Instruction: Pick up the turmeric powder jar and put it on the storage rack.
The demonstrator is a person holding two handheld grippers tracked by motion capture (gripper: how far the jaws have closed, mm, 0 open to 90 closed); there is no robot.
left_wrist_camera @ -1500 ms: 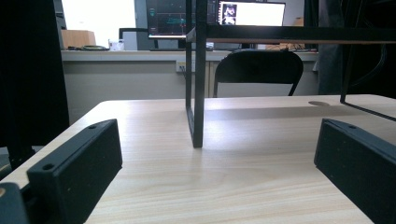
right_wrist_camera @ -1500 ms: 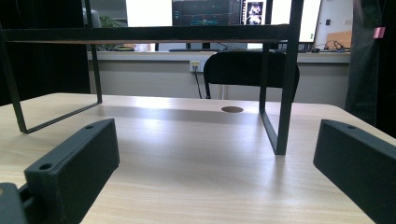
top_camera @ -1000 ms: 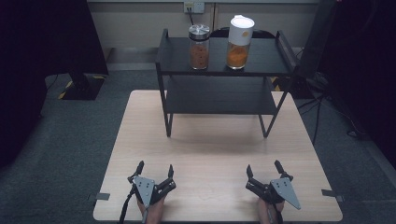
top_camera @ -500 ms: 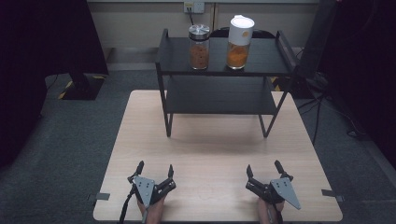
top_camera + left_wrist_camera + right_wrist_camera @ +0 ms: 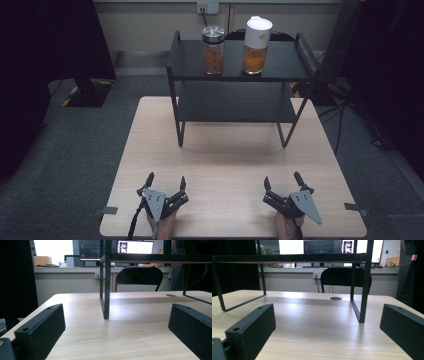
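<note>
A black two-tier metal rack point(image 5: 240, 105) stands at the far half of the light wood table point(image 5: 230, 165). On its top shelf stand a glass jar with a silver lid point(image 5: 213, 43) and a taller white-lidded container point(image 5: 256, 45), both with orange-brown contents. My left gripper point(image 5: 166, 181) rests near the table's front edge at the left, open and empty. My right gripper point(image 5: 283, 180) rests at the front right, also open and empty. The rack's front left leg point(image 5: 106, 290) rises ahead in the left gripper view, its front right leg point(image 5: 363, 290) in the right gripper view.
A black chair point(image 5: 138, 277) sits behind the table's far edge. A wall socket point(image 5: 207, 7) is on the wall beyond. Dark curtains point(image 5: 45, 60) hang at both sides. Monitors point(image 5: 324, 246) glow on a desk behind. Grey carpet surrounds the table.
</note>
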